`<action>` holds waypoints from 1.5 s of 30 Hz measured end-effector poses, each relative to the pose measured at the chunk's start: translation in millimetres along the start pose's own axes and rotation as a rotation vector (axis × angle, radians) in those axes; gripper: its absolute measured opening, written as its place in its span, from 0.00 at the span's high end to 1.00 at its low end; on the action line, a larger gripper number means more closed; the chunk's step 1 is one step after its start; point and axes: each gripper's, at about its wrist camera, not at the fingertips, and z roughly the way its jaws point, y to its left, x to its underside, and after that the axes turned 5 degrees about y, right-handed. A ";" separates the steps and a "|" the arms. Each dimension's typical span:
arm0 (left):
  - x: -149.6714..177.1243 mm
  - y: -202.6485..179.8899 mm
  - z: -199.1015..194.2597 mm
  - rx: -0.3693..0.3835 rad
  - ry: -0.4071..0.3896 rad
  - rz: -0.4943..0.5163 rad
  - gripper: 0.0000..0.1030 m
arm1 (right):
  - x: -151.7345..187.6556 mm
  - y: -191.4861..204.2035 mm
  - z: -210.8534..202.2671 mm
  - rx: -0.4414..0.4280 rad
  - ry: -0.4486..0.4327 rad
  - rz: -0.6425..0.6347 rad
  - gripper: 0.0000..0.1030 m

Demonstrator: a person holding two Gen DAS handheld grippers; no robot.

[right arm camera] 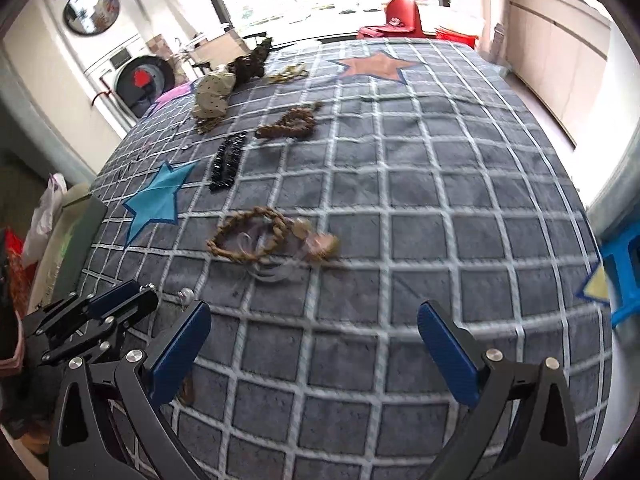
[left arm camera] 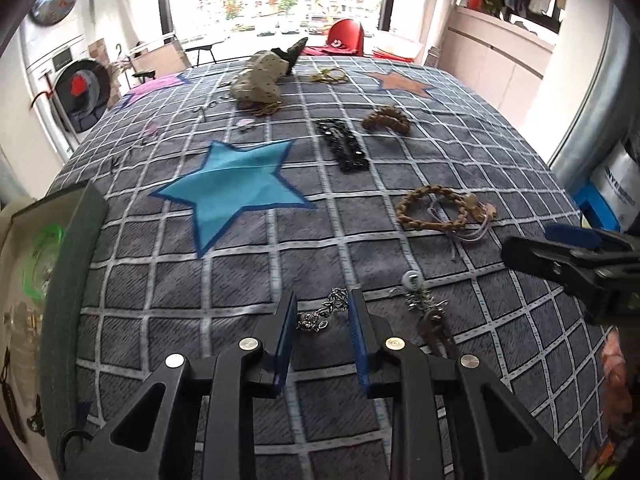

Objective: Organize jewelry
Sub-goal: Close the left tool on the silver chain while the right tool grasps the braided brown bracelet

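Because the silver filigree bracelet (left arm camera: 322, 314) lies flat on the table (left arm camera: 400, 168) between the parted fingers of the left claw (left arm camera: 322, 312), that claw should press low and close slowly so thin links don't slip. The right claw (right arm camera: 314, 334) hovers wide open and empty, the braided bracelet (right arm camera: 250, 236) ahead of it.

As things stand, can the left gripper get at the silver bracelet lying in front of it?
Probably yes. The left gripper is open, its blue fingers either side of the silver bracelet on the checked cloth. Nothing lies between them; the key charm sits apart to the right.
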 end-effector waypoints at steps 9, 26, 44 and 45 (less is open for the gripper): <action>13.8 33.7 -17.1 -0.021 -0.018 -0.084 0.73 | -26.7 58.4 20.8 -0.022 0.024 -0.210 0.40; 29.9 58.7 -39.1 0.009 -0.057 -0.140 0.73 | -27.7 91.8 39.7 0.110 0.037 -0.320 0.95; 54.2 57.2 -68.3 0.018 -0.081 -0.138 0.73 | 6.6 39.5 -35.2 -0.249 0.002 0.010 0.95; 56.9 56.8 -70.6 0.019 -0.080 -0.138 0.73 | 11.6 40.3 -36.7 -0.252 0.003 0.012 0.95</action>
